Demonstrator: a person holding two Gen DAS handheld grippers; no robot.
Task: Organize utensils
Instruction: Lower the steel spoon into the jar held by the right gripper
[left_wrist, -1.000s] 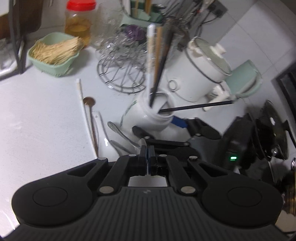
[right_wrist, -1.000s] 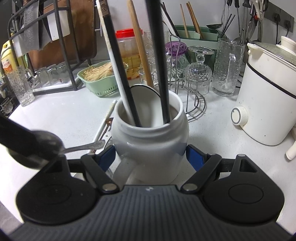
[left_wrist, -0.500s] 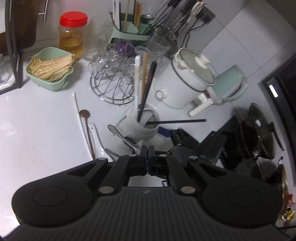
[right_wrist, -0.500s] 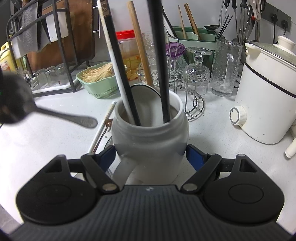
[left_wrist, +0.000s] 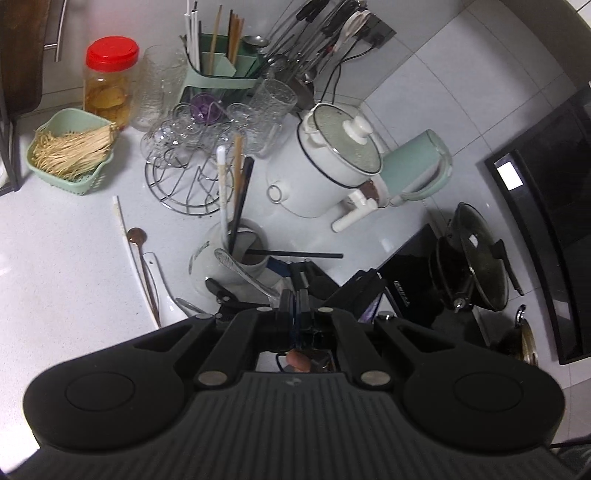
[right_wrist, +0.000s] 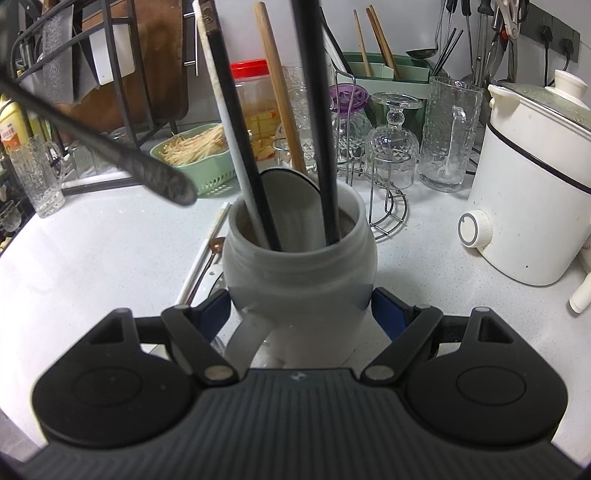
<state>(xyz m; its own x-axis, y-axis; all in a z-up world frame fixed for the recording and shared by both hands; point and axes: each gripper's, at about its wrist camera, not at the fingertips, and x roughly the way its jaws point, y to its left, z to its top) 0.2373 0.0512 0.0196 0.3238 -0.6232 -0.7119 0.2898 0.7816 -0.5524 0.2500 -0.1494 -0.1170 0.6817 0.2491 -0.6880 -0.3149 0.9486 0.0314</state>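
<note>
My left gripper is shut on a metal utensil and holds it high above the counter, its free end over the white jar. The same utensil shows as a dark blurred handle at upper left in the right wrist view. My right gripper is shut on the white jar, its blue pads on both sides. The jar stands on the counter and holds several chopsticks and a white spoon. A white chopstick, a brown spoon and a white spoon lie on the counter left of the jar.
A white cooker and a green kettle stand right of the jar. A wire glass rack, a green basket of sticks, a red-lidded jar and a green utensil caddy stand behind. A black wok sits at right.
My left gripper has risen well above the counter with the metal utensil, bringing its end over the jar. My right gripper has stayed on the jar.
</note>
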